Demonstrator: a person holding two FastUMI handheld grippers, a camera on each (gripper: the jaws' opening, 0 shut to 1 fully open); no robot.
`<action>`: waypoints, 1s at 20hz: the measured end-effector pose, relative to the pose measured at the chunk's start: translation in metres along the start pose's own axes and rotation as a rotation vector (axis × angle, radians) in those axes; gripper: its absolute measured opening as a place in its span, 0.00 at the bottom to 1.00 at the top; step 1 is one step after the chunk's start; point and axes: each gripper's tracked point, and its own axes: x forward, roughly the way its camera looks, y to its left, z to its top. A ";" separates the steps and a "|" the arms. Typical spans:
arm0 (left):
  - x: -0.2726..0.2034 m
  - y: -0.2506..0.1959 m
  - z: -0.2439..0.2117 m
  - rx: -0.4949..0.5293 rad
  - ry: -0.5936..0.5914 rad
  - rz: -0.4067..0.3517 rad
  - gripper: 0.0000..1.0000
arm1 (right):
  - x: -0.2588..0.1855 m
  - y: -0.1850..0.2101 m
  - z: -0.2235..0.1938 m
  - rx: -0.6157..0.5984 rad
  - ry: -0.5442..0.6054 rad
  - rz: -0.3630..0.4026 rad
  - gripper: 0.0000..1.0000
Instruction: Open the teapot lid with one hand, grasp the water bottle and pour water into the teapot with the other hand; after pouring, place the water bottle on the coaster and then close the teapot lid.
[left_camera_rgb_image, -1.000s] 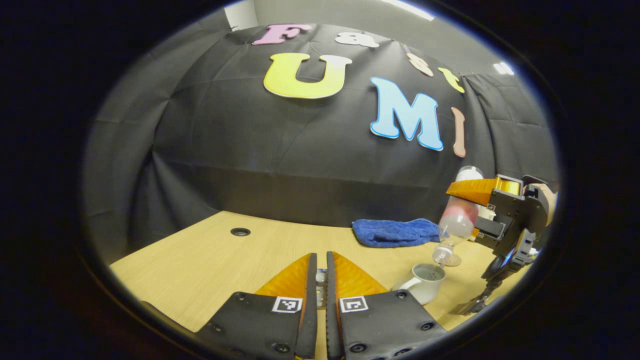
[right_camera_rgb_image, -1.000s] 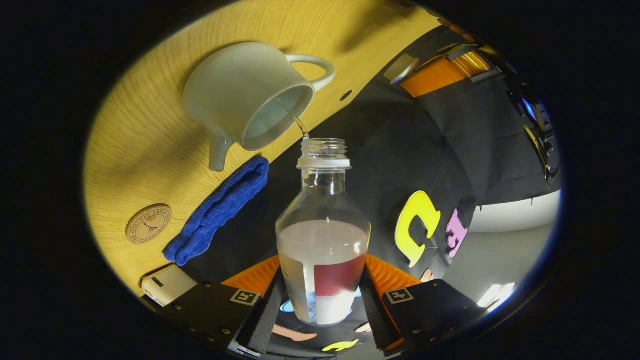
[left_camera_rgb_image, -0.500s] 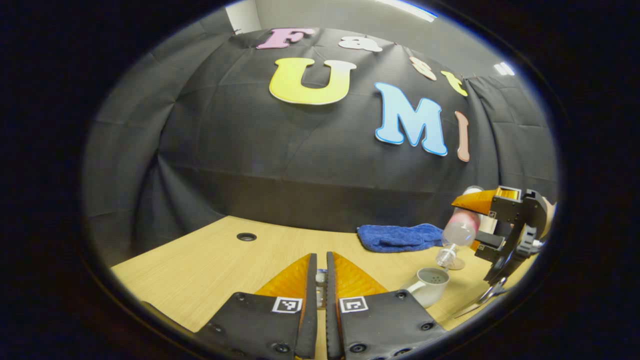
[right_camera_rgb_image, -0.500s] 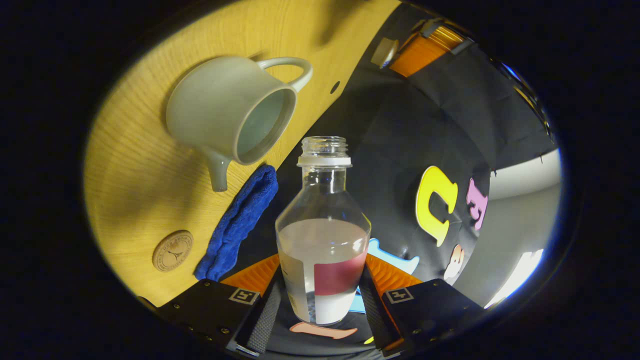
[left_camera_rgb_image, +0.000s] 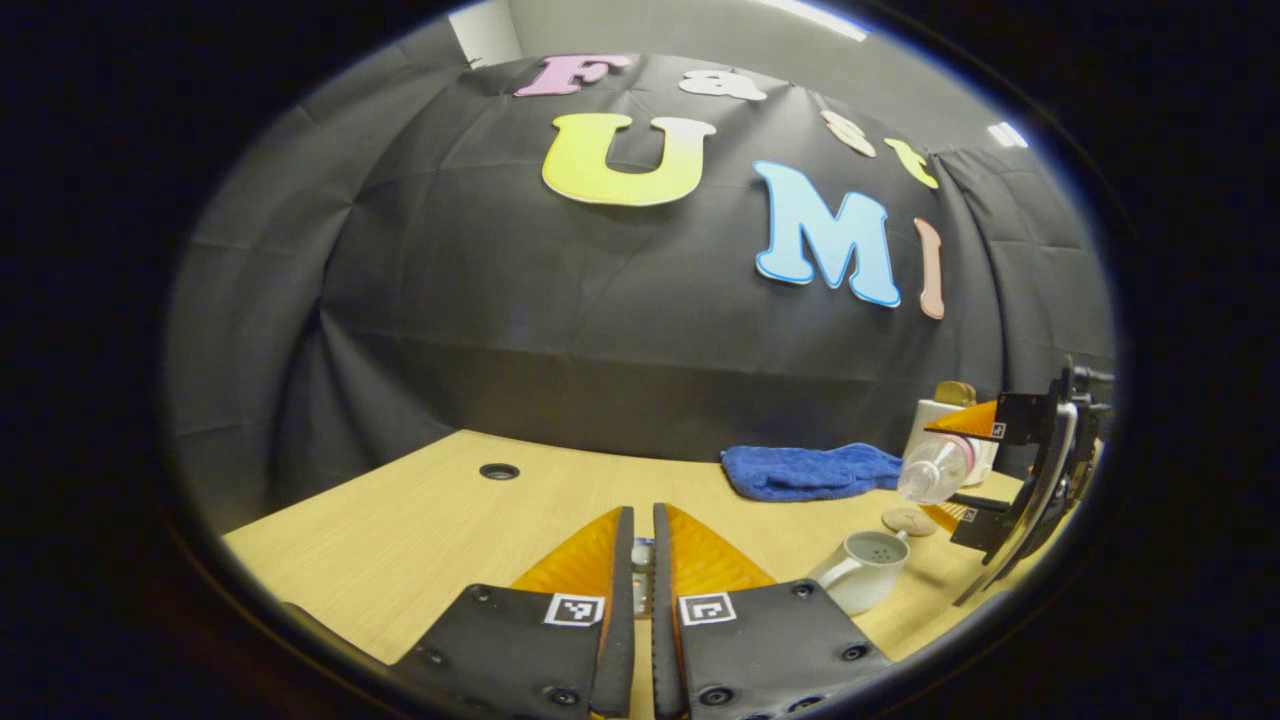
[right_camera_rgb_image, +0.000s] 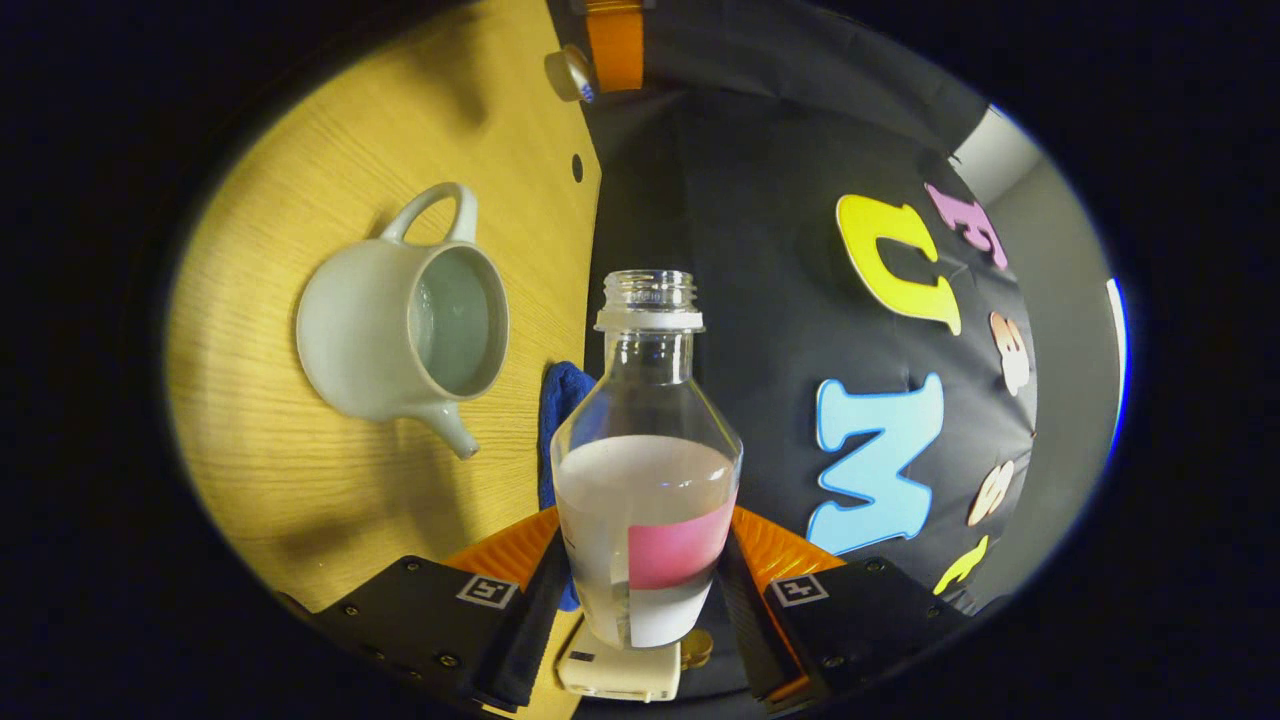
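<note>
Your right claw clamps the half-full bottle beside the open teapot on the worktop, while your left claw pinches the lid.

A: Left gripper view: the lid is showing as a sliver between the pinched fingers of the left gripper; its shape is staying unreadable.

B: Far right, the picture's edge is cutting off the right gripper. Its fingers are covering the body of the water bottle.

A: Right gripper view: the bottle is hiding most of the blue towel and the top of a white box. The bottle's base is sitting out of sight between the clamping fingers.

B: The box is too blurred to identify.
</note>
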 end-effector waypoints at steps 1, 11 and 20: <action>0.000 0.001 0.000 0.000 0.000 0.001 0.14 | 0.000 0.001 -0.003 0.049 0.009 0.011 0.76; 0.003 -0.003 -0.007 0.004 0.024 -0.004 0.14 | 0.023 -0.010 -0.052 0.613 0.117 0.051 0.77; 0.003 -0.002 -0.004 0.007 0.017 -0.001 0.14 | 0.051 0.000 -0.083 1.259 0.145 0.086 0.77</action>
